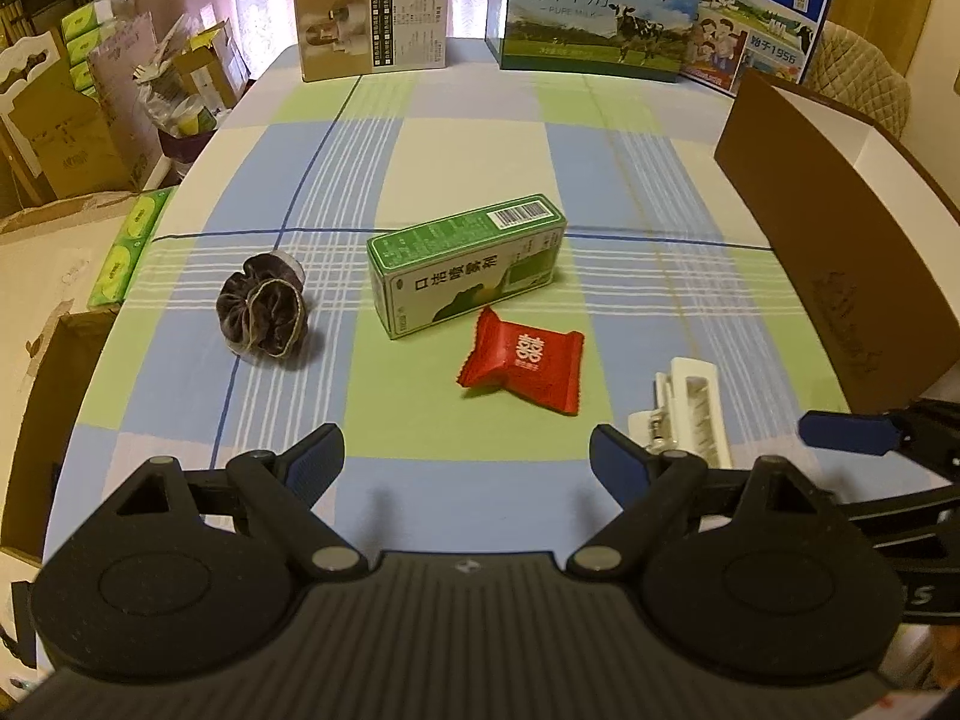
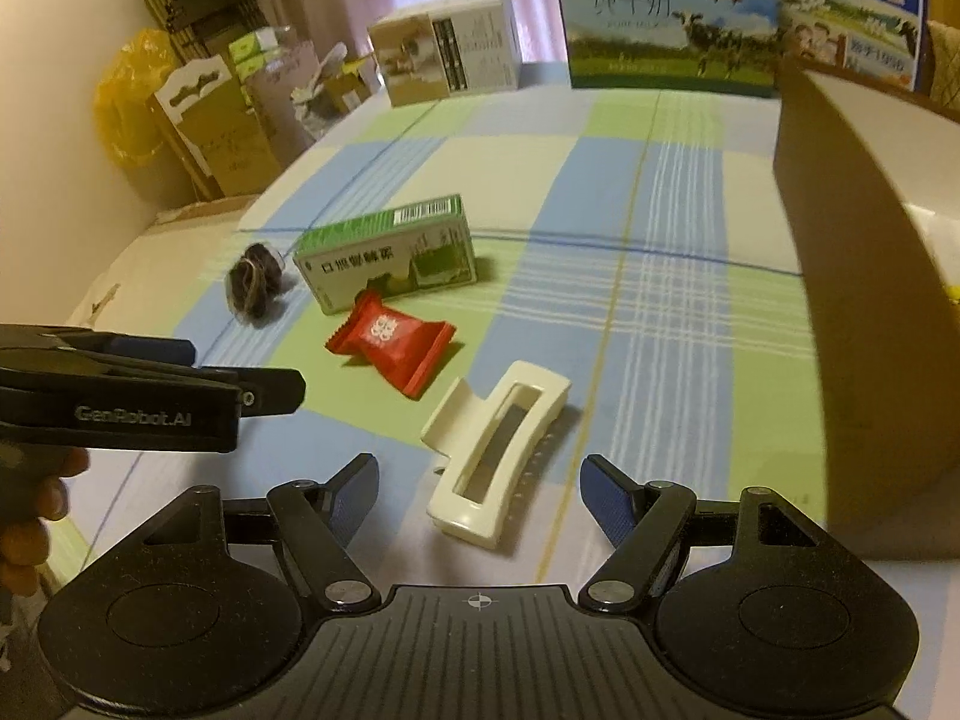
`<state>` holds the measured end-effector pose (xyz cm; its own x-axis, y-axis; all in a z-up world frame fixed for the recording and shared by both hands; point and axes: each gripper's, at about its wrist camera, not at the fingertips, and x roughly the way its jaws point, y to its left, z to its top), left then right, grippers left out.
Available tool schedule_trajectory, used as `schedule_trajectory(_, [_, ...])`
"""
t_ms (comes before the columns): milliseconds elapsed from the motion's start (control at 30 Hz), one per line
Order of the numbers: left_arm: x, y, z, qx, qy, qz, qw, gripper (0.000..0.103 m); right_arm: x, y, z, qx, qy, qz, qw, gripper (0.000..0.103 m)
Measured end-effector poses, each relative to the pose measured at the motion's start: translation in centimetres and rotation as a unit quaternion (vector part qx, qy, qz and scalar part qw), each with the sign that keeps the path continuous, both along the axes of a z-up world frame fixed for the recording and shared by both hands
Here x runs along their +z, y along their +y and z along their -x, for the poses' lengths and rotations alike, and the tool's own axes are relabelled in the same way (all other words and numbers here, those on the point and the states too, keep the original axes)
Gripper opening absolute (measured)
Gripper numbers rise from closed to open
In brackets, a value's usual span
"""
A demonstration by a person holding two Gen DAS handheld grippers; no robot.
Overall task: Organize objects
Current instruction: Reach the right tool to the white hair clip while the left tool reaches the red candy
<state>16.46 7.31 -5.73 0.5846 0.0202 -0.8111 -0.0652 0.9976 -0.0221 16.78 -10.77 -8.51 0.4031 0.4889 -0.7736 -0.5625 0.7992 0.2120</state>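
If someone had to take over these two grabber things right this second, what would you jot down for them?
Left gripper: open, empty, above the table in front of the red candy packet.
Right gripper: open, empty, the white hair clip lying just ahead between its fingers, not gripped.
On the checked tablecloth: dark scrunchie at left, green box in the middle, candy packet in front of it, hair clip nearest the brown box on the right.
Done: nothing visibly put away.
Left: all four loose items; the brown box is probably where they go.
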Motion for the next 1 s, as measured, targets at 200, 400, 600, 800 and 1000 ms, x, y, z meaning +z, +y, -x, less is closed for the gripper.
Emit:
schedule_trajectory(200, [-0.6, 0.7, -0.4, 0.017, 0.006, -0.008, 0.9998, 0.087, -1.9, 1.6, -0.4, 0.007, -0.010, 0.012, 1.000, 0.071])
schedule_trajectory(400, [-1.1, 0.8, -0.8, 0.022, 0.011, -0.011, 0.9996, 0.087, -3.0, 2.1, -0.6, 0.022, -0.020, 0.021, 0.999, 0.062])
schedule_trajectory(600, [-1.6, 0.2, -1.1, 0.014, 0.015, -0.022, 0.9996, 0.088, -3.4, 1.6, -0.9, 0.027, -0.035, 0.032, 0.999, 0.041])
schedule_trajectory(800, [-2.3, -0.8, -1.8, -0.007, 0.013, -0.027, 0.9995, 0.088, -3.2, 0.2, -2.1, -0.006, -0.058, 0.055, 0.997, 0.039])
schedule_trajectory(1000, [-3.3, -1.9, -3.1, -0.041, 0.003, -0.025, 0.9988, 0.090, -2.6, -1.8, -3.9, -0.054, -0.046, 0.036, 0.997, 0.042])
